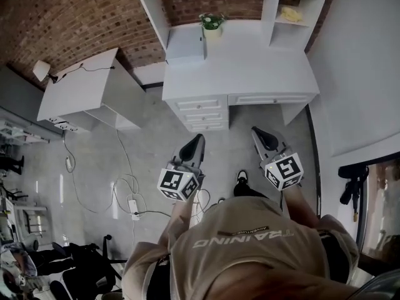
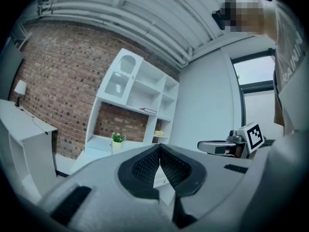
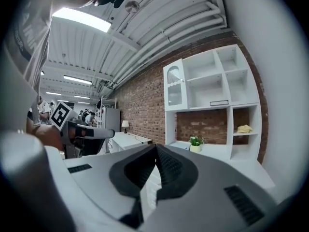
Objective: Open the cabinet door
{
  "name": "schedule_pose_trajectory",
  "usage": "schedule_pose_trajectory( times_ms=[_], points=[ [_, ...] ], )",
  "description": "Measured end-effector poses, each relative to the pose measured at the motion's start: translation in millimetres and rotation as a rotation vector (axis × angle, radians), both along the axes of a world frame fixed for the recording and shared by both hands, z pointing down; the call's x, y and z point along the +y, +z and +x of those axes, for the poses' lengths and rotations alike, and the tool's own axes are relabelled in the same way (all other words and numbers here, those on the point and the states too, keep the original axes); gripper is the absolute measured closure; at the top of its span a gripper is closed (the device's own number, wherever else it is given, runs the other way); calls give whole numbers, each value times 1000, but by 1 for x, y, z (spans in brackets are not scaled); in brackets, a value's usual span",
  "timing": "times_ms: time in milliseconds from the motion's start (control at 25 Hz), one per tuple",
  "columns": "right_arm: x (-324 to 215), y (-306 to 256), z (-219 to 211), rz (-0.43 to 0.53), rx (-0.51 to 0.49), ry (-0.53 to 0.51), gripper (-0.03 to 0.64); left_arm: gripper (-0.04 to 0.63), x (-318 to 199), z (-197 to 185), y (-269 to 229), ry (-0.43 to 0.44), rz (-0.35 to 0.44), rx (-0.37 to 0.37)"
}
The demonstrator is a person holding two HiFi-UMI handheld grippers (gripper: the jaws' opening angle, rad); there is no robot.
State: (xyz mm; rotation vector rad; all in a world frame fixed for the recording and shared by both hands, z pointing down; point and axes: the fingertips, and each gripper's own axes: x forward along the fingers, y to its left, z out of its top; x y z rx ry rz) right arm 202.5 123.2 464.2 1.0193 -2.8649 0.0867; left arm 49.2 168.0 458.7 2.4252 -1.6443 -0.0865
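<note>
ok, status. both claws are pressed together with nothing between the pads. left gripper [image 1: 197, 139] and right gripper [image 1: 259, 133] are held out in front of me, side by side, roughly level, noses toward the white desk [image 1: 250, 67]. my read: shut is just the carry pose, no reason to spread until a handle is close.

target: i take the cabinet door [image 3: 175, 85] to be the glass-front one, top left compartment of the hutch [image 3: 227, 76] standing on the desk. looks shut. the other compartments are open shelves, so it's the only door up there. there's also a small white box [image 1: 185, 42] on the desktop beside the potted plant [image 1: 212, 22]; can't tell if it has a door.

relative to the claws: the door is well apart, ahead of and above both, with bare floor [image 1: 150, 142] between me and the desk. in the right gripper view it sits above and slightly right of the jaw tips, in the left gripper view above and left. handle too small to make out, so hinge side unknown.

the drawers [image 1: 199, 112] under the desktop aren't the job.
</note>
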Motion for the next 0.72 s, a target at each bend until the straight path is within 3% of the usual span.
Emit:
schedule_pose_trajectory(
  times_ms=[200, 480, 720],
  points=[
    [-52, 3, 9, 6, -20, -31, 603, 588, -53, 7, -24, -32, 46, -41],
    [-107, 17, 7, 13, -9, -116, 603, 588, -98, 21, -15, -76, 21, -38],
    [-148, 5, -8, 30, -51, -142, 603, 588, -119, 3, -19, -143, 39, -35]
  ],
)
